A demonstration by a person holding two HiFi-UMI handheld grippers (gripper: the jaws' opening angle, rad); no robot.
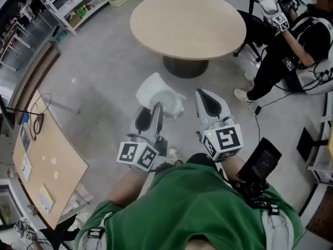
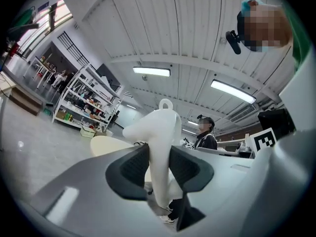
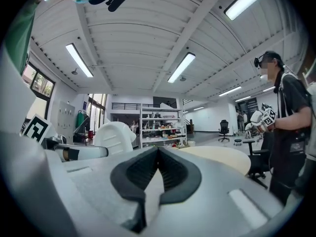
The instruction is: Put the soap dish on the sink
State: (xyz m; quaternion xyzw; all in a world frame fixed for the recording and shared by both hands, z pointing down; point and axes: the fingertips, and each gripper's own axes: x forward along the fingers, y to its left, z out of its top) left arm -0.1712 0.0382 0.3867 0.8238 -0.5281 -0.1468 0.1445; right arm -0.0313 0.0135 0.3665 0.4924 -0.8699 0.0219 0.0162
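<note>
Closest to the head camera is the person's green shirt [image 1: 187,202], and just past it are the two marker cubes of the grippers, both held out level over the grey floor [image 1: 104,82]. The left gripper [image 1: 152,111] pinches the white soap dish [image 1: 158,92]. In the left gripper view its dark pads [image 2: 134,167] press on either side of the dish's thin lower part, and the rest of the dish stands up above the jaws with a small loop at its top. The dish is carried in the air, above the floor and short of the round table [image 1: 187,22]. Just beside it, the right gripper [image 1: 205,94] has its pads pressed together at the tips with nothing between them, as the right gripper view shows. At the left of the head view, a wooden surface [image 1: 47,160] carries a looped cable and a few small items. Beyond the round table, at the upper right, a person in black [image 1: 291,51] sits on a chair holding another gripper. Farthest off, at the upper left, shelves [image 1: 78,4] hold boxes and small goods.
</note>
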